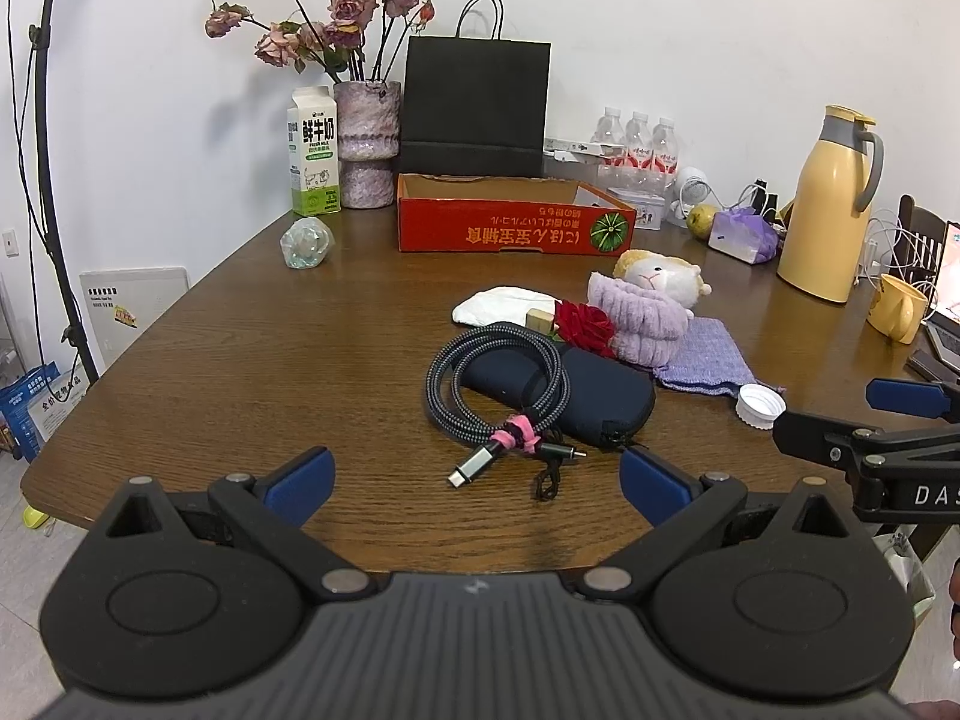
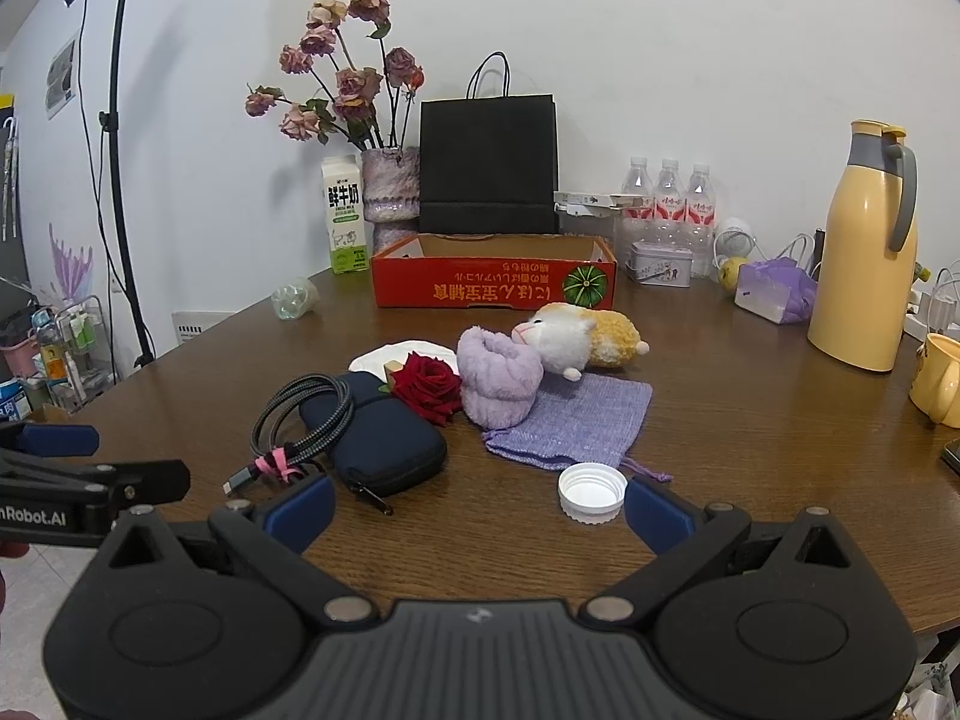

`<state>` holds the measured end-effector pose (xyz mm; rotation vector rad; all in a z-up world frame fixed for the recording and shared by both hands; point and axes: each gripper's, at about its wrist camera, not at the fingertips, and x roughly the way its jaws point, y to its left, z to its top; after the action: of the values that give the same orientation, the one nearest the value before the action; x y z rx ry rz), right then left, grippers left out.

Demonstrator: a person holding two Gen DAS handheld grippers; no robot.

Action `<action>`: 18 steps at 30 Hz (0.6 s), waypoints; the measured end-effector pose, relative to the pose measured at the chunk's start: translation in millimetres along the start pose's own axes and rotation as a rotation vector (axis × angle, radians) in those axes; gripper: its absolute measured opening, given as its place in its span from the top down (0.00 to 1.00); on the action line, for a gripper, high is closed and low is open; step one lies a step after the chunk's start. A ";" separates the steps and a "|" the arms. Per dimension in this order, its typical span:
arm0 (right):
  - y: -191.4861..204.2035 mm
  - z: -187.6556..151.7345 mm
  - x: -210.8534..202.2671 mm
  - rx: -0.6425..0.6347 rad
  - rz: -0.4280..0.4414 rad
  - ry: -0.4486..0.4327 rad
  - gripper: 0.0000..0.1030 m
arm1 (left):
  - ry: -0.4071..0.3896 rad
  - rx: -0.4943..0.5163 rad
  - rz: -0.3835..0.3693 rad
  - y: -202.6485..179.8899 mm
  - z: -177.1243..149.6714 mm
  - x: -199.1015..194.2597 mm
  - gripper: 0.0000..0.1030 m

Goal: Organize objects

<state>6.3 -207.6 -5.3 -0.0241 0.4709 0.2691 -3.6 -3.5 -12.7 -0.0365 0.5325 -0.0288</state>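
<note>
A cluster of small items lies mid-table: a coiled braided cable [image 1: 498, 387] [image 2: 300, 420] draped over a dark blue zip pouch [image 1: 576, 396] [image 2: 384, 432], a red rose [image 1: 585, 324] [image 2: 429, 387], a fluffy purple band [image 1: 642, 318] [image 2: 501, 381], a plush toy [image 1: 663, 276] [image 2: 576, 339], a lilac knit bag [image 1: 708, 360] [image 2: 576, 420], a white cloth [image 1: 501, 306] and a white bottle cap [image 1: 759, 408] [image 2: 591, 492]. An open red cardboard box [image 1: 510, 222] [image 2: 492, 282] stands behind them. My left gripper [image 1: 477, 480] is open, empty, short of the cable. My right gripper [image 2: 477, 510] is open, empty, near the cap.
Along the wall stand a milk carton [image 1: 313, 153], a vase of dried roses [image 1: 366, 144], a black paper bag [image 1: 474, 102], water bottles [image 1: 636, 147], a yellow thermos [image 1: 831, 204] and a yellow mug [image 1: 897, 307]. A crumpled clear bottle [image 1: 307, 243] lies at left. A lamp stand [image 2: 120, 168] rises at left.
</note>
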 end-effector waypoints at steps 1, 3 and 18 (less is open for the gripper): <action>-0.4 -0.4 0.3 0.000 -0.001 0.000 0.00 | 0.002 0.000 0.000 -0.1 -0.7 0.6 0.00; -0.6 -1.5 0.9 0.001 -0.001 0.001 0.00 | 0.009 -0.001 0.001 -0.2 -1.9 2.3 0.00; -9.4 -11.7 13.2 0.009 -0.019 0.022 0.00 | 0.066 0.027 -0.001 -5.5 1.2 35.5 0.00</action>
<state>14.8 -214.4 -22.0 -0.0225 0.4936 0.2482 27.4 -10.2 -29.4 -0.0092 0.5979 -0.0382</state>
